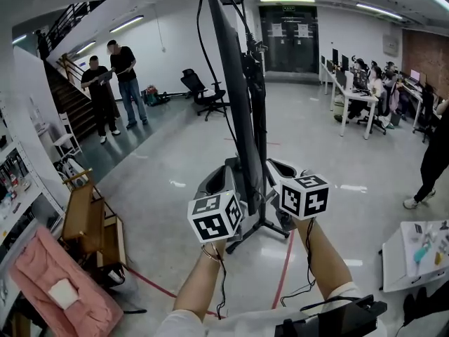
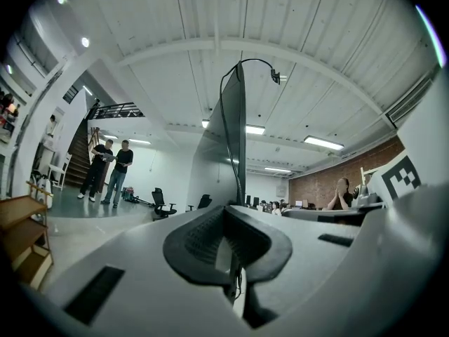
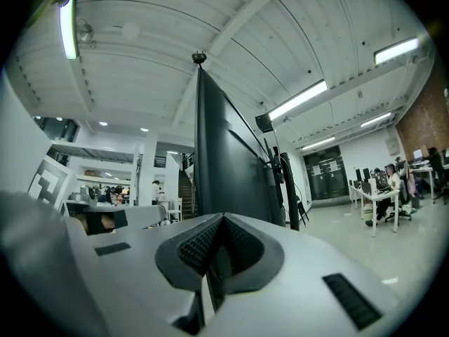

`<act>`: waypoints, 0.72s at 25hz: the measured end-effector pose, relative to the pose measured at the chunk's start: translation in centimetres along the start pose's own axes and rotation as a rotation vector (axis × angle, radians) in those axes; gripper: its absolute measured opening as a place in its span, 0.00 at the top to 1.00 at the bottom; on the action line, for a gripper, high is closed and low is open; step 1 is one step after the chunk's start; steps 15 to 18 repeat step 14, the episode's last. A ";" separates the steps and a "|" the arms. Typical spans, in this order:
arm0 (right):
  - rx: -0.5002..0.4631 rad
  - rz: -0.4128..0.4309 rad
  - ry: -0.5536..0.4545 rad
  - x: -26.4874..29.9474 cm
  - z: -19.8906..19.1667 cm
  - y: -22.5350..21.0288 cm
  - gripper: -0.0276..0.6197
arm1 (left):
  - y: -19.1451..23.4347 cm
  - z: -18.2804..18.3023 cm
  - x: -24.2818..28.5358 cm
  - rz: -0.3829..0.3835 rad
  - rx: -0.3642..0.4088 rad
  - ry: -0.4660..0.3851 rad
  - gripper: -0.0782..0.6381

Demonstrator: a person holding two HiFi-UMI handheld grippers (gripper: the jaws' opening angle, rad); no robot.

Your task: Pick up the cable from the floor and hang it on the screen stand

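A tall dark screen (image 1: pixel 235 83) on a black wheeled stand (image 1: pixel 265 225) faces me edge-on. A thin black cable (image 1: pixel 200 41) is draped over its top edge and loops down its left side towards my left gripper (image 1: pixel 226 173). In the left gripper view the cable (image 2: pixel 223 118) runs from the screen's top down into the jaws of the left gripper (image 2: pixel 226 210), which are shut on it. My right gripper (image 1: pixel 275 168) sits on the other side of the screen. Its jaws (image 3: pixel 223 220) are shut with nothing seen between them, beside the screen (image 3: pixel 224 160).
Two people (image 1: pixel 112 83) stand at the back left near stairs, with an office chair (image 1: pixel 205 90) beyond. A wooden rack (image 1: pixel 88 220) and a pink cushion (image 1: pixel 56 286) lie at my left. A white table (image 1: pixel 414 255) is at the right, with another person (image 1: pixel 431 160) and desks (image 1: pixel 361 93) further back.
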State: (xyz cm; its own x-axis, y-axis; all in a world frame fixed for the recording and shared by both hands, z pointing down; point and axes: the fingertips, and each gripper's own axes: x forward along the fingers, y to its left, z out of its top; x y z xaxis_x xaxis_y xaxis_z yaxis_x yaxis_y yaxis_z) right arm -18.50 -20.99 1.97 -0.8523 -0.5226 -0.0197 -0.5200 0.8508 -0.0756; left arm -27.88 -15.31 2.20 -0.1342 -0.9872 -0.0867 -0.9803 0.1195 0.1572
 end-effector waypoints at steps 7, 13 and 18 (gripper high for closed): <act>0.000 0.036 0.015 0.4 -0.4 -0.1 0.93 | 0.1 -0.5 0.1 0.036 -0.008 0.000 0.88; 0.005 0.053 0.015 0.9 -0.4 -0.8 0.93 | 0.3 -0.7 0.8 0.060 -0.018 0.000 0.88; 0.005 0.054 0.016 1.0 -0.4 -1.0 0.93 | 0.3 -0.7 1.0 0.063 -0.020 0.000 0.88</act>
